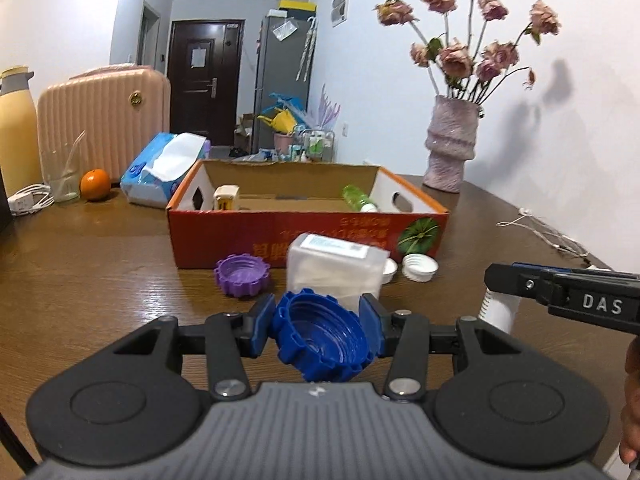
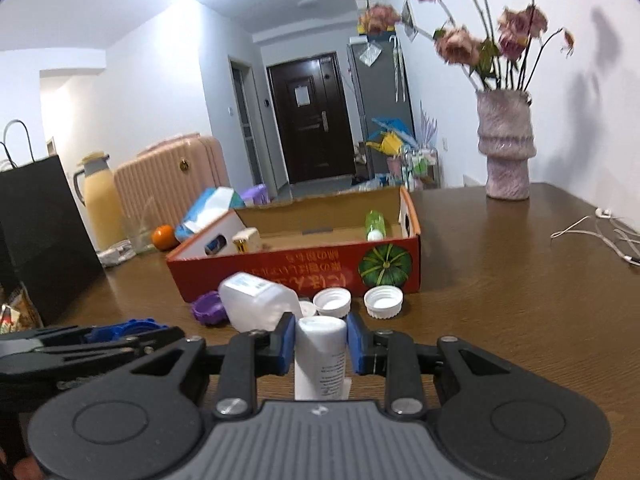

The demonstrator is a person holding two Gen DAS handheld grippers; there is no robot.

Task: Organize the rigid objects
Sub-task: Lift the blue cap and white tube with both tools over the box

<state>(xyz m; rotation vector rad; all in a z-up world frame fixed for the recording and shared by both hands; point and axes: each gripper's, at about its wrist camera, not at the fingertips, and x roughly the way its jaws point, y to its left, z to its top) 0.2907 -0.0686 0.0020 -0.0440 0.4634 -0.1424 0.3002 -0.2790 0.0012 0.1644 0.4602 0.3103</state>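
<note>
My left gripper [image 1: 318, 326] is shut on a blue ridged lid [image 1: 322, 338], held tilted above the table. In the right wrist view my right gripper [image 2: 320, 340] is shut on an upright white bottle [image 2: 320, 360] with small print. Ahead stands an open red cardboard box [image 1: 308, 236] [image 2: 296, 272], holding a small cream carton [image 1: 227, 198] and a green bottle [image 1: 358, 198]. In front of the box lie a purple lid [image 1: 242, 274], a translucent white container [image 1: 336, 270] [image 2: 256, 300] and white caps [image 2: 383, 301]. The right gripper also shows at the right edge of the left wrist view.
A pink vase of dried roses [image 1: 450, 144] stands at the back right, with white cables [image 2: 600, 232] on the table's right side. A tissue pack [image 1: 164, 168], an orange [image 1: 95, 185], a glass, a yellow flask and a black paper bag [image 2: 40, 236] fill the left.
</note>
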